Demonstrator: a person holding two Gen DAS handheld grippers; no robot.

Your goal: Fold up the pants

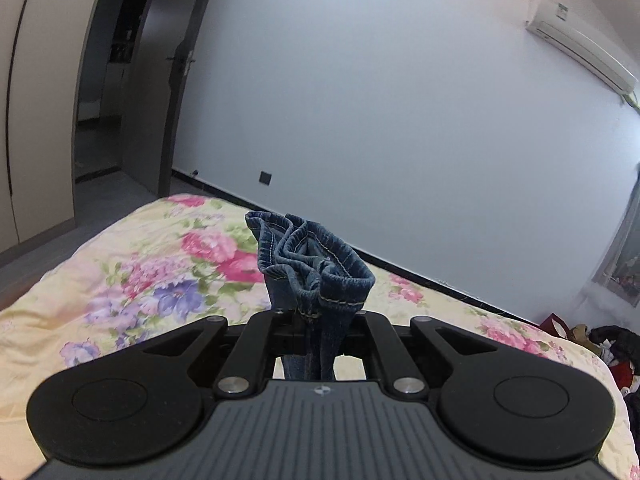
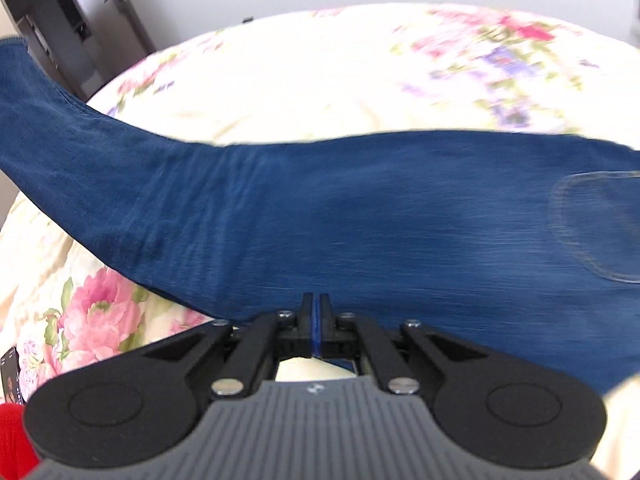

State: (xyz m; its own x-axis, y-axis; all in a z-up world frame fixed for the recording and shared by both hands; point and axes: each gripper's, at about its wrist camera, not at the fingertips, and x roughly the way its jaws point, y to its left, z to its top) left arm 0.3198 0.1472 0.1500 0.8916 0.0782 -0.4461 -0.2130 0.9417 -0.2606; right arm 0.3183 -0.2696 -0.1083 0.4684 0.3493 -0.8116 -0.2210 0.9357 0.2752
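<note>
Denim fills both of my views. My left gripper (image 1: 310,322) has its fingers pinched tight on a bunched hem of the pants (image 1: 310,264); the stitched cuffs stand up crumpled above the fingers, and a strip of the same cloth hangs down behind them. That bundle is lifted clear of the bed (image 1: 132,264), whose floral quilt spreads below it out to the far edge, with the pale wall (image 1: 380,100) beyond. An open door (image 1: 160,92) stands past the bed's far left corner, an air conditioner (image 1: 580,44) sits high on the wall at right, and a heap of clothes (image 1: 600,344) lies off the bed's right edge.

My right gripper (image 2: 316,312) has its fingers pressed together on a thin edge of the pants (image 2: 360,216); a sliver of blue shows in the seam between them. From there the cloth stretches as a broad band across the bed (image 2: 280,80), rising off toward the upper left and running out to the right, where a stitched pocket (image 2: 592,224) shows. The view is motion-blurred. Something red (image 2: 12,436) sits at the lower left corner; I cannot tell what it is.
</note>
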